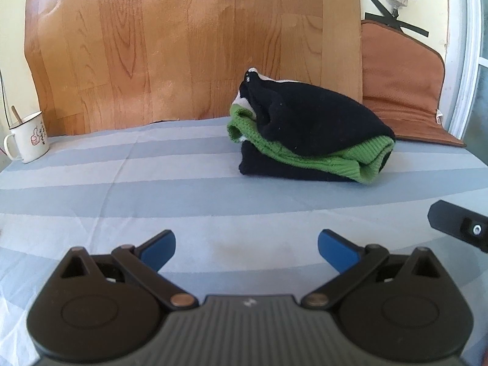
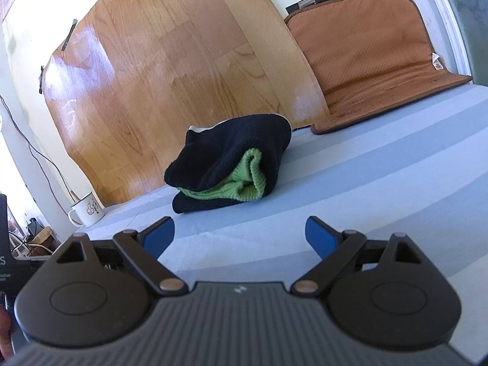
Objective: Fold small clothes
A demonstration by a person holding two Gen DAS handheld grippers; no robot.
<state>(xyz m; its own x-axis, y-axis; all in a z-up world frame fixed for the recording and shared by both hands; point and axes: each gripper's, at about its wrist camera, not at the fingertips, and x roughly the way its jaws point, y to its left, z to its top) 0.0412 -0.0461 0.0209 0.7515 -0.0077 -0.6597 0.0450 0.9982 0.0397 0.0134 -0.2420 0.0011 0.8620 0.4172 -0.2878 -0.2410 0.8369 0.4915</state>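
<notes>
We see the sweater (image 1: 308, 134), black with green ribbed trim, lying as a compact folded bundle on the striped sheet (image 1: 152, 183), toward the back near the wood-look panel (image 1: 183, 45). Its layers are stacked, with the green cuff tucked between black folds, so we judge the folding essentially done; at most a little squaring up or pressing flat looks left, since the top layer bulges. We hold our left gripper (image 1: 246, 250) well short of the bundle, its blue-padded fingers spread apart and holding nothing. Our right gripper (image 2: 240, 236) is likewise spread wide and empty, also apart from the cloth. Around us, a white mug (image 1: 27, 137) with a spoon stands at the left edge, and a brown mat (image 1: 402, 91) leans against the wall just behind the sweater. Nothing lies between us and the bundle.
</notes>
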